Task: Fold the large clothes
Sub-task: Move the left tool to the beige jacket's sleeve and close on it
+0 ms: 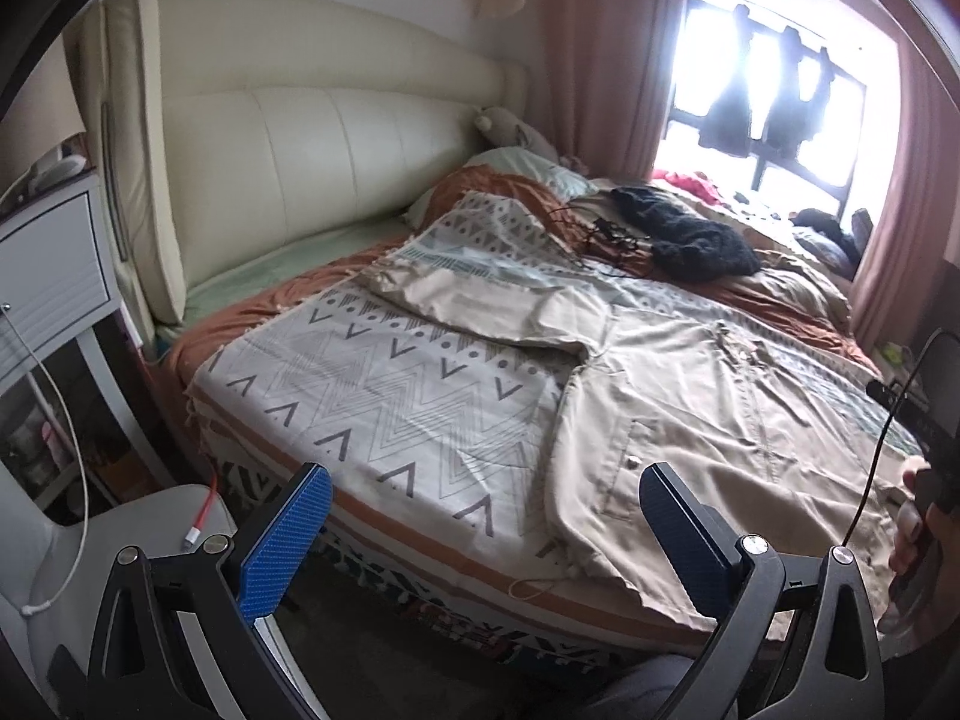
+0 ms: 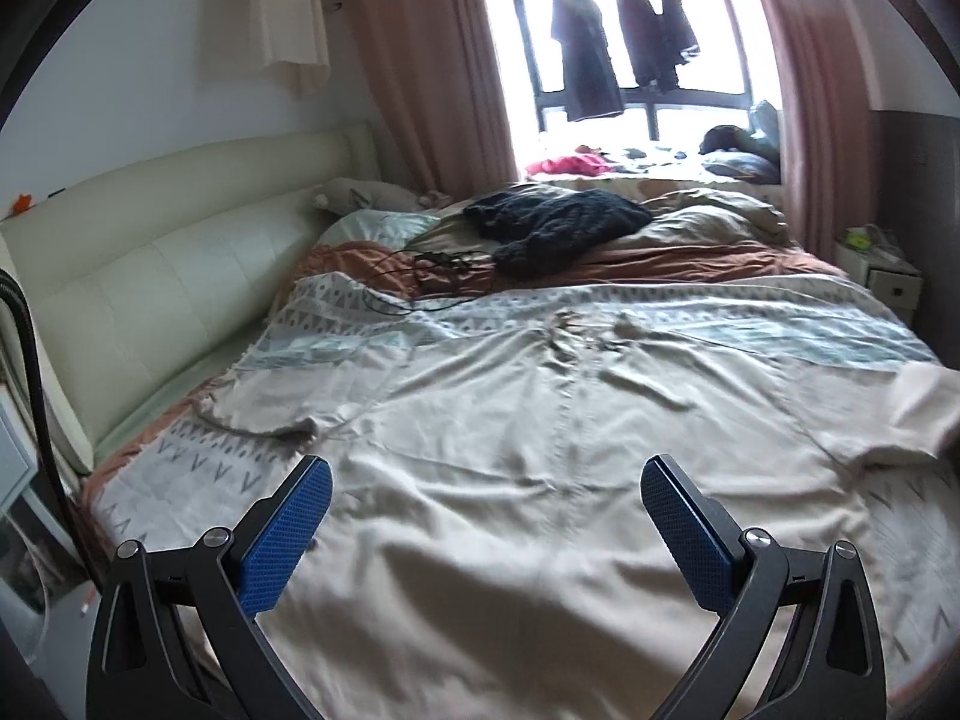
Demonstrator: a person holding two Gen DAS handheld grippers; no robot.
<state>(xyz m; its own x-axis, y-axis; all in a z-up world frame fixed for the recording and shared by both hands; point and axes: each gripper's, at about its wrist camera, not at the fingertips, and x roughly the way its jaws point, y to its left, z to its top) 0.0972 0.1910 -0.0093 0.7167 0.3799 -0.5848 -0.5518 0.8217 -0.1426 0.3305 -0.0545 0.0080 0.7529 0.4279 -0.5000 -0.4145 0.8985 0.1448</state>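
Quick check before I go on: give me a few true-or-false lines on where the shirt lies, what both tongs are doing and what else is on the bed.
1. The beige shirt lies spread out flat on the bed. True.
2. The left tongs are shut on the shirt's hem. False: they are open, holding nothing.
3. The right tongs are open above the shirt. True.
4. A dark knitted garment lies on the far side of the bed, apart from the shirt. True.
5. The shirt is already folded in half. False: both sleeves lie out to the sides, unfolded.
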